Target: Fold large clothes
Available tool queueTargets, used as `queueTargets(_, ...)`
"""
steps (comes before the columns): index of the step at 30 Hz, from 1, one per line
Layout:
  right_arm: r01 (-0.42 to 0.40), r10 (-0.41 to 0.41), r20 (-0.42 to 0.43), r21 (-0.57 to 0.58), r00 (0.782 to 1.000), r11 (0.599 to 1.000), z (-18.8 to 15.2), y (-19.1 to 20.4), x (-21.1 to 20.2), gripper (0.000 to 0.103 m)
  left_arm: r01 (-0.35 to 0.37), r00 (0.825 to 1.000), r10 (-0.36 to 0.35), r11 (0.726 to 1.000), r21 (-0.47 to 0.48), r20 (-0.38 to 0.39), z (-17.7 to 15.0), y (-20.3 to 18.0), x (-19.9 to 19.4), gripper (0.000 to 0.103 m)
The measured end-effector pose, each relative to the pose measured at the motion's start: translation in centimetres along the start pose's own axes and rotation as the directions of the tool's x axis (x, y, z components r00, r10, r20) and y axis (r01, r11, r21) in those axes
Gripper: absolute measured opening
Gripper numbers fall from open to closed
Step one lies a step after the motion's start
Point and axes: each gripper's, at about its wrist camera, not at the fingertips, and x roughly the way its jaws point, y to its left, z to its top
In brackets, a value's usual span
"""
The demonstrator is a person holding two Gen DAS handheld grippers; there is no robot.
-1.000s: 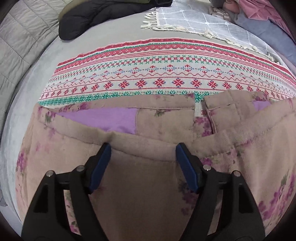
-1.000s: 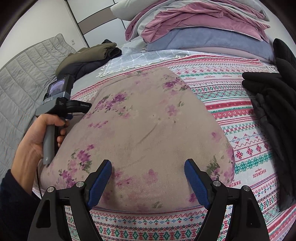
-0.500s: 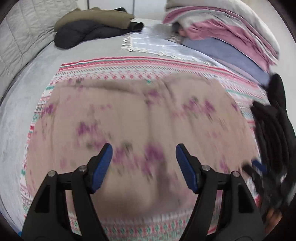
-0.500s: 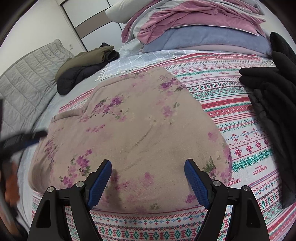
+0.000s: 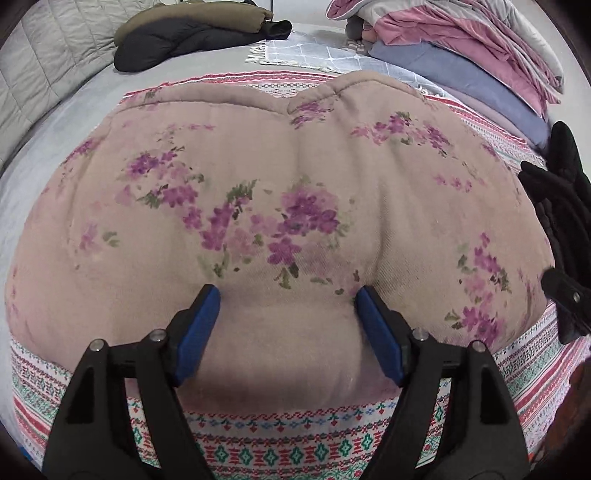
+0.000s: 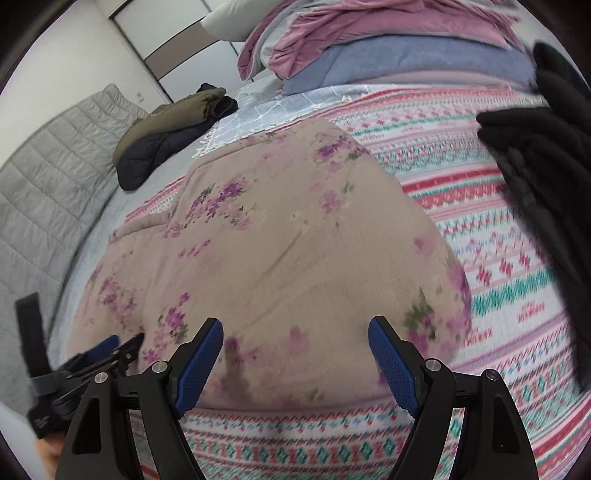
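A beige fleece garment with purple flower print (image 5: pixel 295 206) lies folded flat on the red, white and green patterned blanket (image 6: pixel 498 266) covering the bed. The left gripper (image 5: pixel 286 295) and right gripper (image 6: pixel 295 328) hover above its near edge, jaws spread wide, holding nothing.

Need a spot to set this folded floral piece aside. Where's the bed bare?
Bare grey sheet lies left of the floral garment, below the dark jackets. Patterned blanket shows between garment and black clothing. Bedding stack crowds the far end.
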Motion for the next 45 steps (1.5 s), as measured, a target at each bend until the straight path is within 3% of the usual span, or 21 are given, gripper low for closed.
queueTargets(4, -0.089, 0.091, -0.029, 0.062, 0.995, 0.994, -3.0, -1.9, -1.2, 0.083, -0.014, 1.000, 0.014, 1.000, 0.002, 0.017, -0.4, -0.3, -0.1, 0.079)
queueTargets(7, -0.131, 0.147, -0.080, 0.180, 0.986, 0.975, -4.4, -4.5, 0.1, 0.083, -0.016, 0.999, 0.016, 1.000, 0.003, 0.029, -0.6, -0.5, -0.4, 0.079)
queueTargets(9, -0.170, 0.206, -0.089, 0.310, 0.974, 0.936, -4.4, -6.3, 1.5, 0.083, -0.020, 0.999, 0.020, 1.000, 0.007, 0.037, -1.0, -0.5, -0.7, 0.079)
queueTargets(11, -0.268, 0.307, -0.030, 0.412, 0.951, 0.871, -4.4, -7.3, 2.4, 0.083, -0.018, 0.999, 0.018, 1.000, 0.002, 0.040, -1.0, -0.5, -0.8, 0.078)
queueTargets(14, -0.353, 0.398, 0.007, 0.479, 0.917, 0.804, -4.6, -7.3, 3.6, 0.083, -0.012, 0.999, 0.012, 1.000, -0.003, 0.044, -1.2, -0.3, -1.0, 0.078)
queueTargets(17, -0.365, 0.423, -0.013, 0.482, 0.906, 0.797, -4.6, -6.3, 5.0, 0.083, -0.007, 0.999, 0.008, 1.000, -0.004, 0.047, -1.2, -0.2, -1.2, 0.078)
queueTargets(24, -0.373, 0.405, 0.062, 0.535, 0.912, 0.758, -3.6, -6.8, 6.5, 0.085, -0.010, 0.998, 0.010, 1.000, -0.002, 0.054, -1.4, -0.2, -1.2, 0.078)
queueTargets(30, -0.342, 0.341, 0.096, 0.493, 0.935, 0.800, -3.3, -5.3, 6.7, 0.086, -0.015, 0.998, 0.015, 1.000, 0.000, 0.058, -1.5, -0.3, -1.3, 0.078)
queueTargets(35, -0.345, 0.334, 0.114, 0.490, 0.936, 0.800, -3.4, -5.6, 6.6, 0.086, -0.022, 0.998, 0.022, 1.000, 0.001, 0.061, -1.6, -0.4, -1.3, 0.078)
queueTargets(38, -0.351, 0.331, 0.127, 0.475, 0.935, 0.807, -3.2, -5.3, 6.6, 0.080, -0.023, 0.998, 0.022, 1.000, 0.002, 0.061, -1.5, -0.4, -1.4, 0.078)
queueTargets(40, -0.347, 0.315, 0.147, 0.440, 0.938, 0.828, -3.1, -5.0, 5.7, 0.065, -0.023, 0.998, 0.023, 1.000, 0.003, 0.063, -1.5, -0.4, -1.4, 0.078)
queueTargets(45, -0.330, 0.287, 0.167, 0.354, 0.943, 0.875, -2.3, -3.4, 4.1, 0.053, -0.029, 0.997, 0.028, 1.000, 0.004, 0.065, -1.5, -0.4, -1.5, 0.078)
